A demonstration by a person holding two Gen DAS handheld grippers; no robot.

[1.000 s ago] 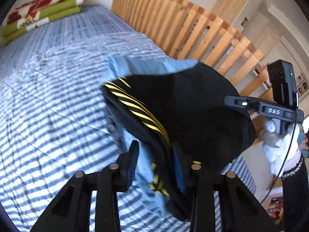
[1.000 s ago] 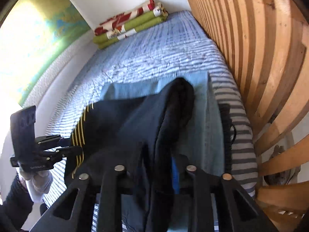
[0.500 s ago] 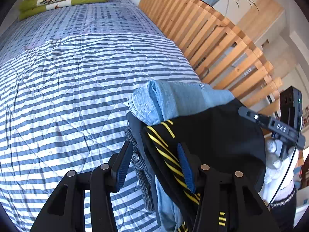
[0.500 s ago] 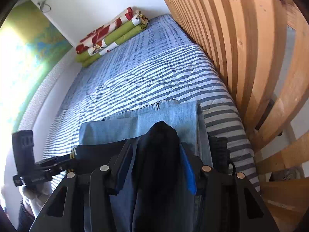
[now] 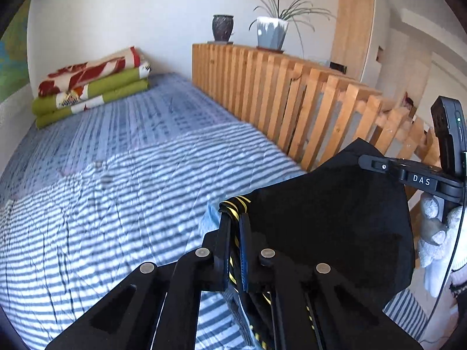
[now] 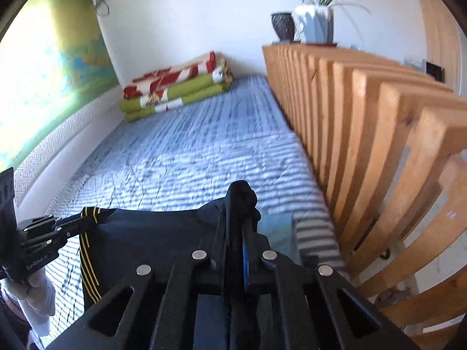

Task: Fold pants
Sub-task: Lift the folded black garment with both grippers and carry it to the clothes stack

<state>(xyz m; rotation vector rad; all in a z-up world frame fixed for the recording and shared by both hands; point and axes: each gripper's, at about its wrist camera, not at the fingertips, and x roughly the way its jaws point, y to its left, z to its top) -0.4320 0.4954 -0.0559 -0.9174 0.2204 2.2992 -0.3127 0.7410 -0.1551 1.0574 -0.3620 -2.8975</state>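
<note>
Black pants (image 5: 335, 227) with yellow side stripes hang stretched between my two grippers above the bed. My left gripper (image 5: 233, 218) has its jaws closing and its pads pressed on the yellow-striped edge of the fabric. In the right wrist view it shows at the left (image 6: 78, 221), pinching that same corner. My right gripper (image 6: 240, 201) is closing too, clamped on a bunched black fold of the pants (image 6: 151, 233). From the left wrist view its tips (image 5: 367, 163) bite the far top corner. A white-gloved hand holds each tool.
A blue-and-white striped bedspread (image 5: 116, 189) covers the bed. Light-blue jeans (image 6: 277, 227) and a grey striped garment (image 6: 315, 236) lie under the pants. A wooden slatted railing (image 5: 277, 93) runs along the right side, with plant pots (image 5: 270, 33) on top. Folded blankets (image 5: 90, 84) sit at the far end.
Both grippers went from open around the black fabric to closed on it. They rose and tipped upward, lifting the pants off the jeans.
</note>
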